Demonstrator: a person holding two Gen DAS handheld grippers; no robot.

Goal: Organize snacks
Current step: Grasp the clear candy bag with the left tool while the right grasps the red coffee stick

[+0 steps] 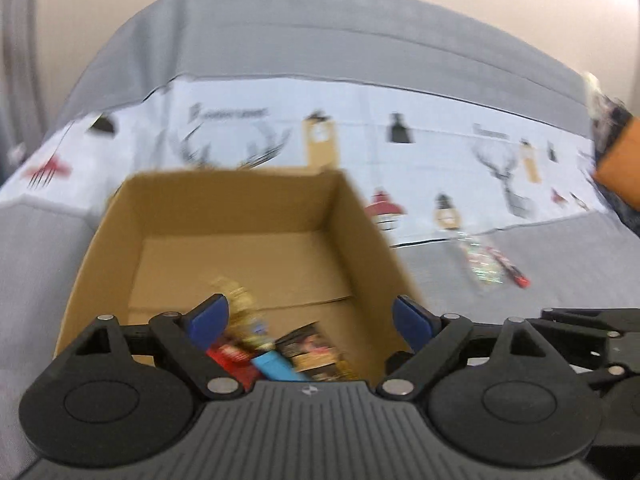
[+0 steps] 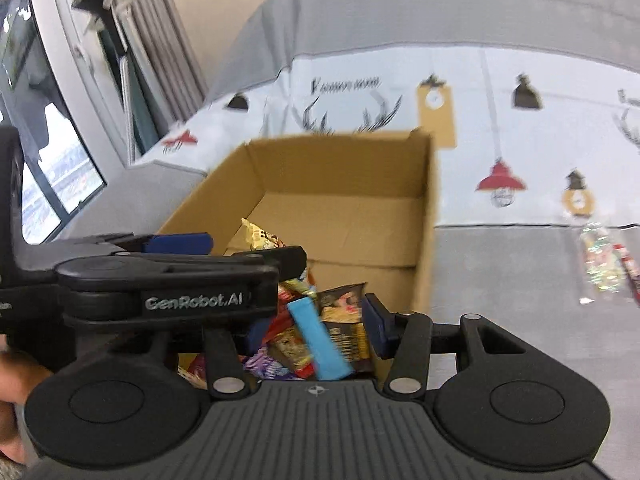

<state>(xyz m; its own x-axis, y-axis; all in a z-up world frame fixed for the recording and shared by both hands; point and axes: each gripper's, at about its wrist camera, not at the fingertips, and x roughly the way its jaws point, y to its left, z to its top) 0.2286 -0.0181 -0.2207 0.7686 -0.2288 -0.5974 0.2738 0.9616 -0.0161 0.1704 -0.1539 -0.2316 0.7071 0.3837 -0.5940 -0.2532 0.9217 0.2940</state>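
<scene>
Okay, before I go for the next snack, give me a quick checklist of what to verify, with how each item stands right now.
1. Left tool open and empty: ok, fingers spread over the box.
2. Right tool open and empty: ok, nothing sits between its fingers.
3. Box has room: ok, snacks pile at the near end, far end bare.
4. Snack left outside: ok, a clear packet lies on the grey cloth right of the box.
5. Path to the packet: ok, nothing in the way.
6. What lies beside the packet: cannot tell, the red strip is blurred.
</scene>
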